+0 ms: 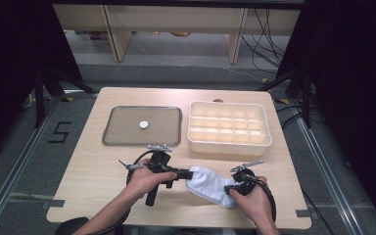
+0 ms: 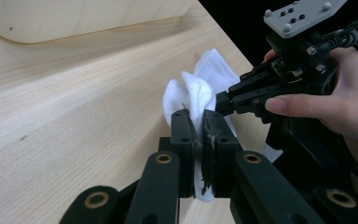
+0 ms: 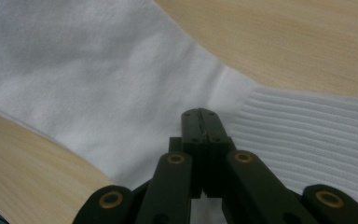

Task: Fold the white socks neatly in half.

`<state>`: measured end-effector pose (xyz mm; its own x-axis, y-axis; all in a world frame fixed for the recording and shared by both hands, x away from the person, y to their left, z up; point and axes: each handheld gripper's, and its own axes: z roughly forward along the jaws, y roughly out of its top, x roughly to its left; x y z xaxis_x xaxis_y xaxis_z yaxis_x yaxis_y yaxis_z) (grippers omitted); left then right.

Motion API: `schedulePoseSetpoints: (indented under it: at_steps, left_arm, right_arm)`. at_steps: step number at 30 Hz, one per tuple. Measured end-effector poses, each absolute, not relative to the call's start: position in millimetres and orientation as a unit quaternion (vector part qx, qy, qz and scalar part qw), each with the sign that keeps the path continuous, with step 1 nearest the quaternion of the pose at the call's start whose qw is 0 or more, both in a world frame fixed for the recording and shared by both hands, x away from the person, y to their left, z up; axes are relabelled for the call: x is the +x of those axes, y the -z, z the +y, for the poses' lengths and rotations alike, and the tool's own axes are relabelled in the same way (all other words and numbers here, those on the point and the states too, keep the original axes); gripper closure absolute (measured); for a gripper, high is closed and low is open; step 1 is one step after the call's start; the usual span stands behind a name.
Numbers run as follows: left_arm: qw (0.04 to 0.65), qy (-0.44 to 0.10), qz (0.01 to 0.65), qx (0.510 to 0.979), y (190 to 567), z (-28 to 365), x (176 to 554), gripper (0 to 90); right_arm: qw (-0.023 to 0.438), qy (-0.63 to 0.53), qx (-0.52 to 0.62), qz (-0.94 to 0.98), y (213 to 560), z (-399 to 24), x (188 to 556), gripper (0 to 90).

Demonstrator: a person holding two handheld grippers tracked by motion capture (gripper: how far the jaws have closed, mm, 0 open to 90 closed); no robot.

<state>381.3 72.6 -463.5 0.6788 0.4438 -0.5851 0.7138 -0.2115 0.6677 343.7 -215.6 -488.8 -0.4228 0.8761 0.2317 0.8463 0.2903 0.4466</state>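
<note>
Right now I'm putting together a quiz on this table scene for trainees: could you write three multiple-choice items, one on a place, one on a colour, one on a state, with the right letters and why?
1. Where does the white cloth sock lie?
A. On the near part of the light wooden table, between the two grippers
B. Inside the cream divided plastic box
C. On the grey rectangular metal tray

2. What colour is the small round disc on the tray?
A. Red
B. White
C. Black

3. How does the left gripper stand?
A. Wide open above the tray
B. Closed on nothing
C. Closed on a fold of the sock

Answers: 1 A, the high view shows the sock near the table's front edge, with the right gripper at its other end. 2 B, the disc looks white against the grey tray. 3 C, the left gripper view shows white cloth pinched between its jaws.
</note>
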Motion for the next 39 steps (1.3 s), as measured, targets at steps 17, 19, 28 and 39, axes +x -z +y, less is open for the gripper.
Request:
schedulePoseSetpoints:
  at_steps: [17, 19, 28, 39]
  left_arm:
    - [0.504, 0.135, 0.384, 0.761, 455, 73, 383, 83.6]
    - [0.507, 0.133, 0.385, 0.76, 454, 73, 383, 83.7]
    - [0.507, 0.129, 0.386, 0.76, 453, 73, 383, 83.7]
    - [0.51, 0.13, 0.383, 0.759, 452, 74, 384, 83.7]
  right_arm:
    - [0.038, -0.261, 0.539, 0.8, 489, -208, 344, 90.0]
    - [0.041, -0.259, 0.538, 0.801, 490, -207, 345, 90.0]
    - [0.04, -0.262, 0.537, 0.801, 490, -204, 345, 90.0]
    - [0.099, -0.286, 0.571, 0.763, 458, -245, 347, 90.0]
